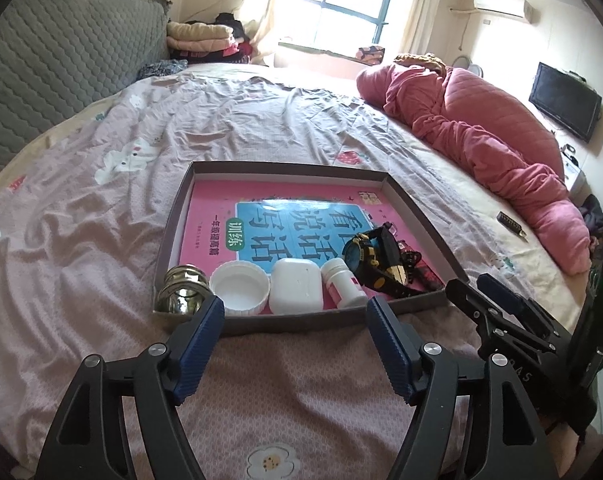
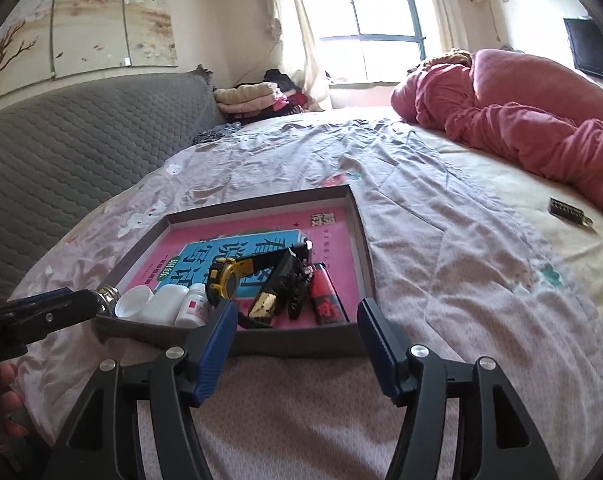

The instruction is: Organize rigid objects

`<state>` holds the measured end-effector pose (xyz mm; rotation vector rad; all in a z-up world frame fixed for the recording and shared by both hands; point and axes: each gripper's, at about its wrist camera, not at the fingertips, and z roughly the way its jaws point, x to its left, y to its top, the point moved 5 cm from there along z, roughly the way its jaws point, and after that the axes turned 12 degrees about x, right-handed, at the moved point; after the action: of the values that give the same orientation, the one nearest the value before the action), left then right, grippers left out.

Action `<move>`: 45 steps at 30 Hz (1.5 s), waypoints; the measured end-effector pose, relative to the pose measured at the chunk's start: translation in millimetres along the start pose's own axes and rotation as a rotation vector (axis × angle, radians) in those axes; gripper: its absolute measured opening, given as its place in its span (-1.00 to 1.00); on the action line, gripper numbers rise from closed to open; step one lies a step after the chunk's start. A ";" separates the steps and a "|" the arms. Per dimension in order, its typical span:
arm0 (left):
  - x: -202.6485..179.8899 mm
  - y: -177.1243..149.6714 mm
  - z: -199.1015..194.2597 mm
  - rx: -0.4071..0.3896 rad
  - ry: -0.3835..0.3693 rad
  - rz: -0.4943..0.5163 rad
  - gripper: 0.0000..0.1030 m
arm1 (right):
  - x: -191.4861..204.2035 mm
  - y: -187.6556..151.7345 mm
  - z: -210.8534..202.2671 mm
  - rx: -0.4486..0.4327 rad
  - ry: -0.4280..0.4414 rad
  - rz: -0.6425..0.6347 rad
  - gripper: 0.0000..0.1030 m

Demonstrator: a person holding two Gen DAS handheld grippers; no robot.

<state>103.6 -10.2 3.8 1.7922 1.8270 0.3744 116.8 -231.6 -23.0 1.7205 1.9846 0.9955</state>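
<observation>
Hovering over the pink floral bedspread (image 1: 101,208), the left gripper (image 1: 295,308) has its blue-padded jaws spread wide with nothing between them, just short of the near wall of a shallow cardboard box lid (image 1: 293,322). The right gripper (image 2: 297,316) is likewise spread and empty, poised before the same wall, toward the lid's right corner; from the left wrist view its dark fingers show at the lid's right side.

Inside the lid, lying on a pink and blue booklet (image 1: 269,216), the small things sit in a row along the near wall: a shiny metal cap (image 1: 181,290) in the left corner, then a white lid turned open side up (image 1: 240,288), a white earbud case (image 1: 296,286), a small white pill bottle on its side (image 1: 343,284), a black and yellow wristwatch (image 1: 371,260), a black clip-like item (image 2: 297,292) and a red lighter (image 2: 325,296).

Farther out, a small dark object (image 2: 569,211) lies alone on the sheet near a heaped pink quilt (image 1: 481,120). A grey padded headboard (image 2: 81,148) runs along the left.
</observation>
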 end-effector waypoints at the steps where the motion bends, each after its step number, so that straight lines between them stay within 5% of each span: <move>1: -0.1 -1.3 -1.3 0.003 0.001 0.001 0.46 | -0.4 -1.9 -1.4 0.003 0.001 0.007 0.21; 15: 15.5 -26.4 -17.4 -0.008 0.098 -0.066 0.46 | 24.4 -27.2 -27.5 0.025 0.008 -0.026 0.22; 28: 2.5 -59.6 -24.8 0.032 0.024 -0.057 0.46 | 46.6 -45.4 -39.7 0.056 0.031 -0.048 0.22; 45: 7.4 -72.3 -28.0 0.047 0.045 -0.076 0.46 | 52.6 -54.4 -54.9 0.052 0.033 -0.030 0.22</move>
<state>28.4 -3.4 -15.0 1.7521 1.9442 0.3486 30.1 -198.4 -11.8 1.7063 2.0679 0.9760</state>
